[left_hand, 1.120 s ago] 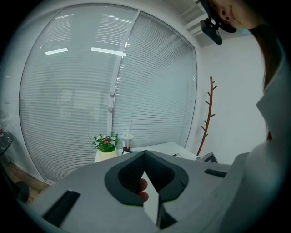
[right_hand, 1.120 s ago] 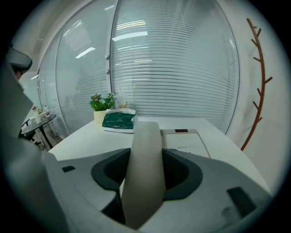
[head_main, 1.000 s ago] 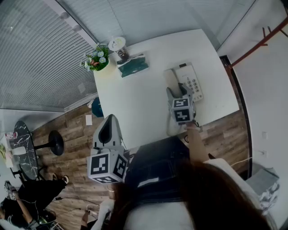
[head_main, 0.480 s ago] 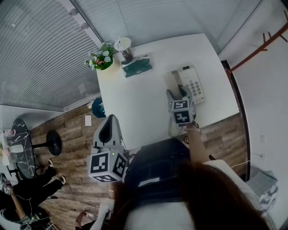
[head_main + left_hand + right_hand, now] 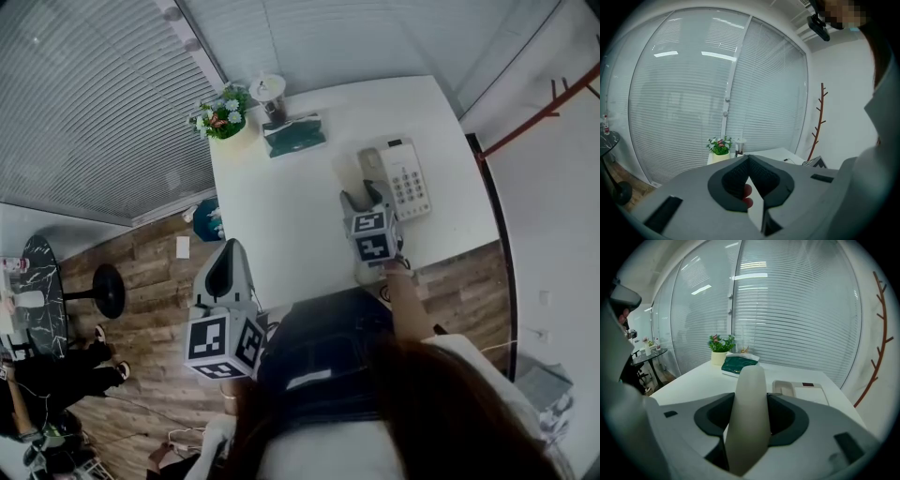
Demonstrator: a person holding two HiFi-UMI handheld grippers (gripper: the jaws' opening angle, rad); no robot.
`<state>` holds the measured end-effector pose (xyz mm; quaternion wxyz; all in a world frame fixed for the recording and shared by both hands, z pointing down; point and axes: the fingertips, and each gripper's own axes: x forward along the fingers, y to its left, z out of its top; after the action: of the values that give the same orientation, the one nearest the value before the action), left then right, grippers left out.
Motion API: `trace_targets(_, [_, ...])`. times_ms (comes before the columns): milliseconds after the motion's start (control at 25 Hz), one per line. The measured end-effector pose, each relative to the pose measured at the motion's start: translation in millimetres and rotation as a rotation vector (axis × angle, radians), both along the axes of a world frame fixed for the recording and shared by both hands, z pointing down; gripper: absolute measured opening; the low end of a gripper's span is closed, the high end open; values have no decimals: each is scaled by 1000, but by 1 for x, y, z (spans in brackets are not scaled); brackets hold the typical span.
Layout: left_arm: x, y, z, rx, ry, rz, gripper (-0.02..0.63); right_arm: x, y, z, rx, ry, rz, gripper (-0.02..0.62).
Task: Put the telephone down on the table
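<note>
The pale telephone handset (image 5: pixel 749 404) stands upright between the jaws of my right gripper (image 5: pixel 751 380), which is shut on it. In the head view the right gripper (image 5: pixel 362 201) hovers over the white table (image 5: pixel 281 216), just left of the telephone base (image 5: pixel 401 178), and the handset's lower end (image 5: pixel 365 273) shows below the marker cube. The base (image 5: pixel 802 391) lies ahead and to the right, its cradle bare. My left gripper (image 5: pixel 228 249) hangs off the table's near left corner; its jaws (image 5: pixel 748 158) meet at the tips with nothing between them.
At the table's far end stand a potted plant (image 5: pixel 222 114), a cup (image 5: pixel 270 94) and a green book (image 5: pixel 295 134). A red-brown coat stand (image 5: pixel 553 75) rises on the right. Window blinds run behind the table. A small round table (image 5: pixel 28 281) stands at the left.
My right gripper with the handset has drifted a little left, away from the telephone base. The left gripper looks nearly unmoved.
</note>
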<state>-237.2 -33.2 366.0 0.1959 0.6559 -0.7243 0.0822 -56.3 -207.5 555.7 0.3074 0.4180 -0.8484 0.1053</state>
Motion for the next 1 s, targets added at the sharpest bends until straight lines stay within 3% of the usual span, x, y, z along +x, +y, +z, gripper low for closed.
trace_targets(1000, [-18,26,-4,15,13,-57,0,-59,36,5,-29,24,-216,221])
